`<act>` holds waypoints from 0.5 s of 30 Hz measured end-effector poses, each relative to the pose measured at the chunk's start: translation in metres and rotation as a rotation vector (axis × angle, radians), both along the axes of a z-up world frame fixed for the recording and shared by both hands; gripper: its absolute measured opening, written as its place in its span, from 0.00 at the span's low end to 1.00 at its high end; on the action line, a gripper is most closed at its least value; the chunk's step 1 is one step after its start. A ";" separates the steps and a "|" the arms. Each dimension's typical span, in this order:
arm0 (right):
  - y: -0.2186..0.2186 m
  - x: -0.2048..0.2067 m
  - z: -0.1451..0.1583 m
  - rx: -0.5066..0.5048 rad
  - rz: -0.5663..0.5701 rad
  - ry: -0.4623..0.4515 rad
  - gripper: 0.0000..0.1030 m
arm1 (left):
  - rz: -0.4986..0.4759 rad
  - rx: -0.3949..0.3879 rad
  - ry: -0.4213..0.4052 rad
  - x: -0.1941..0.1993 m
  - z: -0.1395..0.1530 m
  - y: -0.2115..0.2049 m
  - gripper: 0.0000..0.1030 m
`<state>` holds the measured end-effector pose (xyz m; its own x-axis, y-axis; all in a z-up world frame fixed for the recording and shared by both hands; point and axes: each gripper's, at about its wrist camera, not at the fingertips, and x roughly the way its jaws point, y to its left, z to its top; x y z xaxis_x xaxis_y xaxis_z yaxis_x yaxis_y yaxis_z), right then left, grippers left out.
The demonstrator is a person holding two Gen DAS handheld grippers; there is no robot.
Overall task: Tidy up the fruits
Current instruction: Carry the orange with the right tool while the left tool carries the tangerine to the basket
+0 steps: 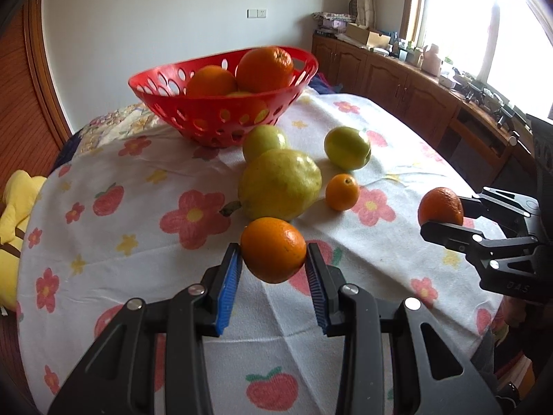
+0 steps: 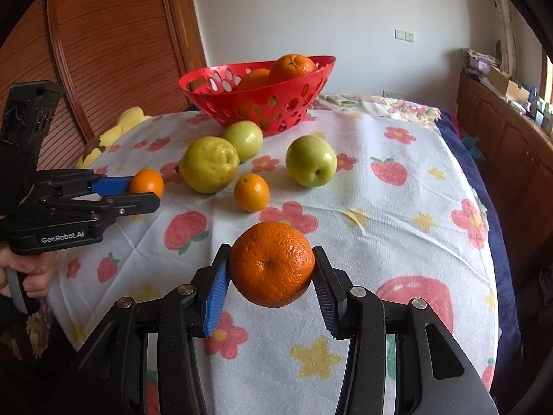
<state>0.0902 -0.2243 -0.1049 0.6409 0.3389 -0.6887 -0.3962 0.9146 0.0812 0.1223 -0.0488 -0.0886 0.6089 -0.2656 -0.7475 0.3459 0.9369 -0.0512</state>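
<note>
- Left gripper [image 1: 273,254] is clamped on a smooth orange [image 1: 273,249], above the flowered cloth [image 1: 138,242].
- Right gripper [image 2: 271,269] is clamped on a dimpled orange [image 2: 272,264].
- Red basket [image 1: 207,117] at the far side holds oranges.

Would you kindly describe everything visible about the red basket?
The red basket is a glossy, plastic-looking oval bowl, its flaring walls pierced with round holes. It stands upright at the far end of the flowered cloth and holds several oranges heaped above the rim. A green apple lies just in front of it; neither gripper touches it.
</note>
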 end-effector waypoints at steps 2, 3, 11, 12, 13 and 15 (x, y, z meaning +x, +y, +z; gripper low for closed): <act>0.000 0.000 0.003 0.002 -0.001 -0.006 0.45 | -0.005 -0.002 -0.018 -0.003 0.006 -0.001 0.35; -0.001 0.001 0.004 0.004 -0.002 -0.006 0.45 | -0.006 -0.006 -0.022 -0.003 0.007 -0.001 0.35; 0.001 0.008 0.014 0.005 0.000 -0.023 0.45 | -0.013 -0.038 -0.060 0.000 0.024 -0.001 0.35; 0.001 0.010 0.016 0.009 0.001 -0.024 0.45 | -0.012 -0.041 -0.063 0.001 0.026 -0.001 0.35; 0.001 0.012 0.018 0.012 0.002 -0.024 0.45 | -0.012 -0.045 -0.066 0.002 0.028 -0.001 0.35; 0.003 0.016 0.022 0.014 0.007 -0.031 0.45 | -0.010 -0.043 -0.073 0.004 0.033 -0.001 0.35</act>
<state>0.1059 -0.2217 -0.0832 0.6592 0.3533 -0.6638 -0.4053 0.9105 0.0821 0.1262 -0.0498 -0.0555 0.6587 -0.3025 -0.6889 0.3594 0.9309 -0.0651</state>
